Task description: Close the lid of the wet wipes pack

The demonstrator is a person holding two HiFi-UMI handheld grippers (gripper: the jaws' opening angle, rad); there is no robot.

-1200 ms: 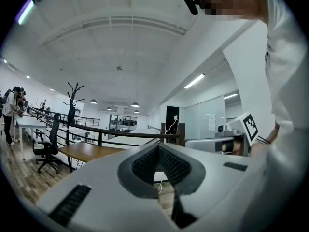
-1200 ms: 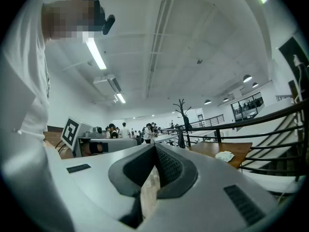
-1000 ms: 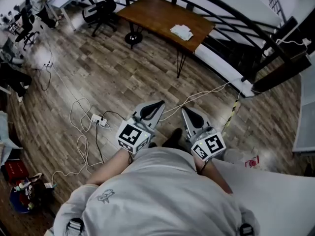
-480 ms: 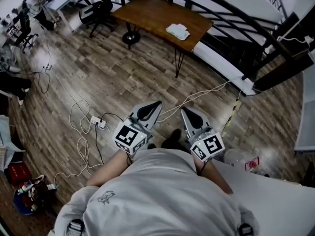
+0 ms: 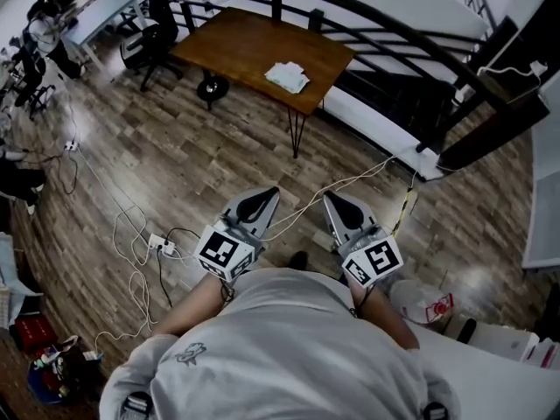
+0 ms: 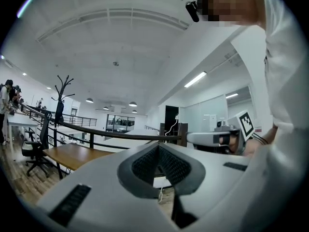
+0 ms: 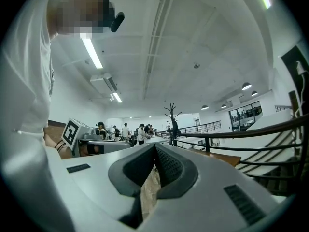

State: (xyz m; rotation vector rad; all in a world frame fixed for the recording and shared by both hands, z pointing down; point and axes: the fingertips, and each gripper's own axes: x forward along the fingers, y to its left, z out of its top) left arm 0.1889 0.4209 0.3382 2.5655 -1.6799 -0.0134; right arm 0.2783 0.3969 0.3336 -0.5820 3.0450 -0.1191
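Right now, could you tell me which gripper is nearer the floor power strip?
Left. The left gripper is just right of the power strip; the right gripper is farther right.

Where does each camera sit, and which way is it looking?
Head view: on the person's head, looking steeply down at the floor; shirt, left gripper and right gripper show.
Left gripper view: on that gripper, facing level along its shut fingers; shirt at right.
Right gripper view: the same, mirrored; shirt at left.
All share the wooden table and railing.
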